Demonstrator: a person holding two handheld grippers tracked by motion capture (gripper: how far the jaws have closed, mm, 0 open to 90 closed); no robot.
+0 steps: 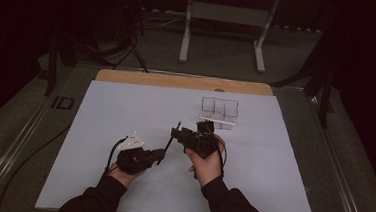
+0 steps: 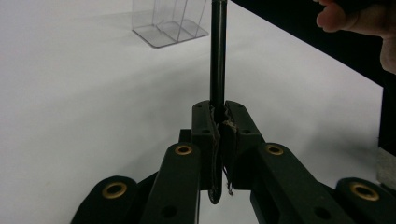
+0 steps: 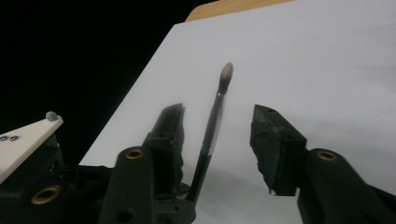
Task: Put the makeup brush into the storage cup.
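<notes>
L gripper [image 1: 158,155], near the front edge of the white sheet [image 1: 125,111] covering the tabletop, has its jaws pressed tight on the lower handle of a makeup brush [image 1: 173,136]; the left gripper view shows the black shaft [image 2: 217,56] rising straight out of the pads. Brush is slim, light and stiff along the handle, w/ a soft bristle tip [image 3: 226,73] that would splay if squeezed. Handle looks smooth, prob. slippery, so a firm pinch mid-shaft or near the ferrule is the place to take it, never the bristles.

R gripper [image 1: 190,134], a bit farther in, sits around the same brush. In the right gripper view its jaws are spread w/ the shaft [image 3: 209,135] between them, close to the left pad [image 3: 173,123] and well apart from the right one [image 3: 273,135]; no pinch yet. Brush leans across the gap, tip pointing away toward the far side of the sheet.

Farther back, toward the far right part of the sheet, stands a clear plastic organizer [image 1: 219,110] w/ compartments, apart from both grippers and looking empty. A wooden board edge [image 1: 182,80] shows beyond the sheet's far edge.
</notes>
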